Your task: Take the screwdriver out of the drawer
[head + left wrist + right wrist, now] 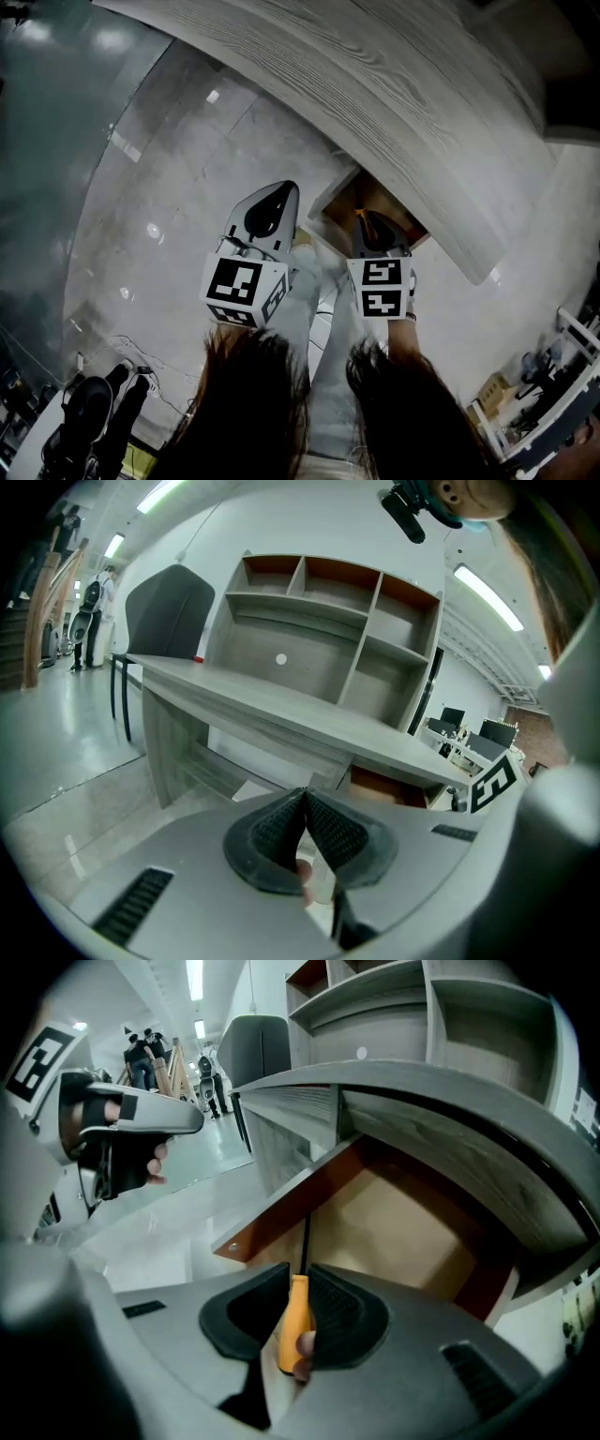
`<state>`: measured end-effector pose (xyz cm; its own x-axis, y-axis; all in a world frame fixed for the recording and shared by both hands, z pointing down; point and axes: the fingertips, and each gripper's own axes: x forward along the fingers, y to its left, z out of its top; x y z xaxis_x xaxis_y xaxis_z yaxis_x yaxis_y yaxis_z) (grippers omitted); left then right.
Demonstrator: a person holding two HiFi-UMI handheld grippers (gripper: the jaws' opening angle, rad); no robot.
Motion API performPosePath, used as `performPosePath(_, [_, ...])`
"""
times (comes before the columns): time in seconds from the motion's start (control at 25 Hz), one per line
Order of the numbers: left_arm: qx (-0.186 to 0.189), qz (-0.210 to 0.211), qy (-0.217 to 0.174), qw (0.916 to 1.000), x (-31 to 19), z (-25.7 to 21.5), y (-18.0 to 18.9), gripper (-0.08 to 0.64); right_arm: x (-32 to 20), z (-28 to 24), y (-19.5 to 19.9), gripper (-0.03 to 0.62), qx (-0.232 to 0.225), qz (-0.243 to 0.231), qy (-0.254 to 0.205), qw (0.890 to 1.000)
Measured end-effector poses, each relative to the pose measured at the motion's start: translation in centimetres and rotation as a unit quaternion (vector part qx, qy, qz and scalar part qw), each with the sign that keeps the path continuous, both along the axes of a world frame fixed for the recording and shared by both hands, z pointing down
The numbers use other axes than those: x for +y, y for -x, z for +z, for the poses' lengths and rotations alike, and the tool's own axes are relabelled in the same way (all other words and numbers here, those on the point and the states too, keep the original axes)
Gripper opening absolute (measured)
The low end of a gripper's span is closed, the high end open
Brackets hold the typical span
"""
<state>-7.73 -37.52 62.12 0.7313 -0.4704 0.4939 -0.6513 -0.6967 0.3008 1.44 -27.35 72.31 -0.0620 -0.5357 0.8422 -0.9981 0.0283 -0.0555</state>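
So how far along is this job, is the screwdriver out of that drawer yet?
Nearly there. The drawer stands open, and the right gripper is shut on the screwdriver by its orange handle, its shaft pointing toward the drawer. In the head view that gripper hangs over the open drawer, so carrying the tool clear is what's left. The left gripper is shut and empty.

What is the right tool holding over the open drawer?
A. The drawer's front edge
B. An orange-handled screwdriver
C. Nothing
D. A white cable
B: in the right gripper view the right tool is shut on the screwdriver, with the orange handle between the jaws and the dark shaft pointing toward the drawer.
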Motion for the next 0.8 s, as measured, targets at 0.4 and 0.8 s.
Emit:
performPosePath(0.4, [-0.002, 0.005, 0.016, 0.9999, 0.4, 1.2, -0.2, 0.017, 0.5, 2.2, 0.4, 0.077, 0.024, -0.023, 0.057, 0.998])
performPosePath(0.8, [-0.012, -0.001, 0.032, 0.9994, 0.0, 3.1, 0.5, 0.017, 0.2, 4.4, 0.2, 0.092, 0.045, 0.009, 0.103, 0.994])
